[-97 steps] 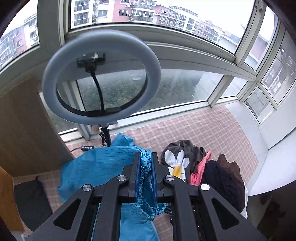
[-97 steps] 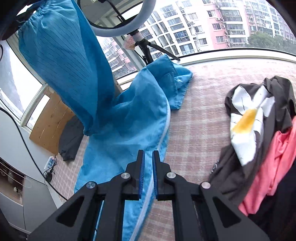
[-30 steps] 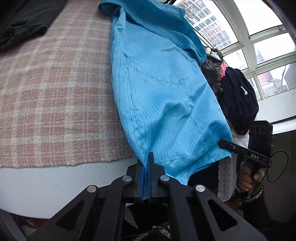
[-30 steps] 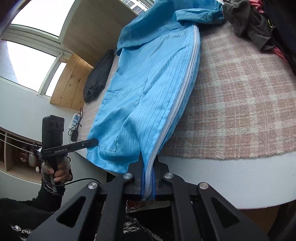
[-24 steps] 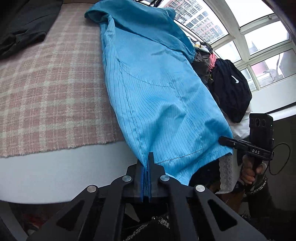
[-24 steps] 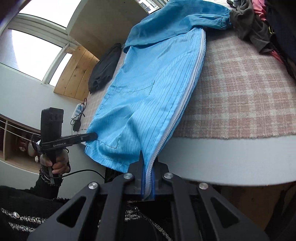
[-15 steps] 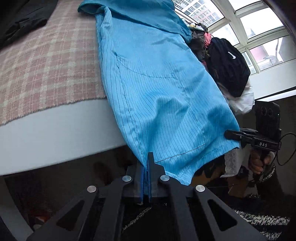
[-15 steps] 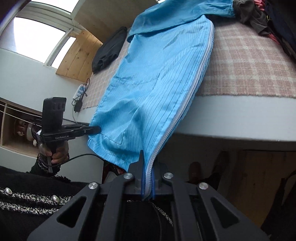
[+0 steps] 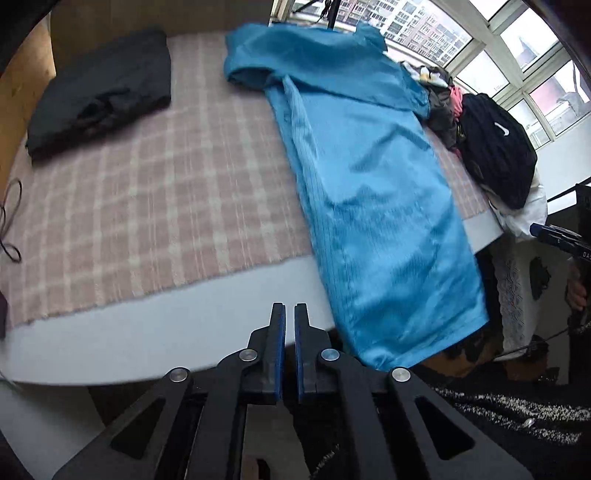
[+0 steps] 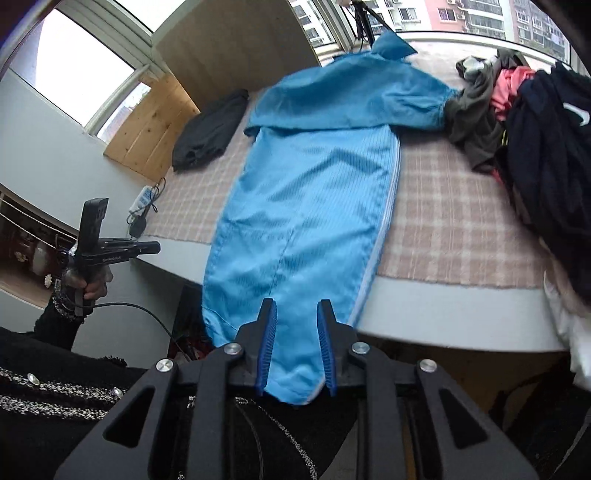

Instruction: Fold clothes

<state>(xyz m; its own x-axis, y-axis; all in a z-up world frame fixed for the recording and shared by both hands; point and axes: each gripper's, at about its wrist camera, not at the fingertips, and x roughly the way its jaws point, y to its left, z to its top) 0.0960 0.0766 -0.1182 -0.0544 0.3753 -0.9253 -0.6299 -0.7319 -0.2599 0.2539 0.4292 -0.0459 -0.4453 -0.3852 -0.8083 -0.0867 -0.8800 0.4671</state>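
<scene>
Covered by a pink-and-cream plaid blanket (image 9: 155,206) of coarse weave, with a smooth white edge (image 10: 461,310) showing below its frayed hem.

Spread lengthwise down the blanket: a long blue coat (image 10: 310,206) of thin, shiny, pinstriped cloth, white zipper (image 10: 384,221) along its 3 o'clock side, sleeve (image 10: 369,99) folded across the top toward 2 o'clock, cuff gathered by elastic. Hem draped over the white edge and hanging free at 6 o'clock; in the left wrist view the same coat (image 9: 369,177) runs from 12 down to 5 o'clock, wrinkled and glossy.

At 3 o'clock in the right wrist view, heaped soft clothes: a dark navy garment (image 10: 546,155), a pink one (image 10: 509,85), a grey-brown one (image 10: 469,110) touching the cuff. At 10 o'clock, a folded black garment (image 10: 210,129), matte, well apart from the coat. Behind it, a pale wooden panel (image 10: 147,125); beyond, windows with apartment blocks (image 10: 469,14) outside. Near 9 o'clock, a white power strip (image 10: 142,197) with a black cord.

Right gripper (image 10: 297,347) spread moderately, blue ribbed pads (image 10: 267,347) on either side of the hanging hem, nothing pinched. Left gripper (image 9: 289,347) nearly closed, only a narrow slit between pads, empty, pointed at the white edge beside the coat's hem.
</scene>
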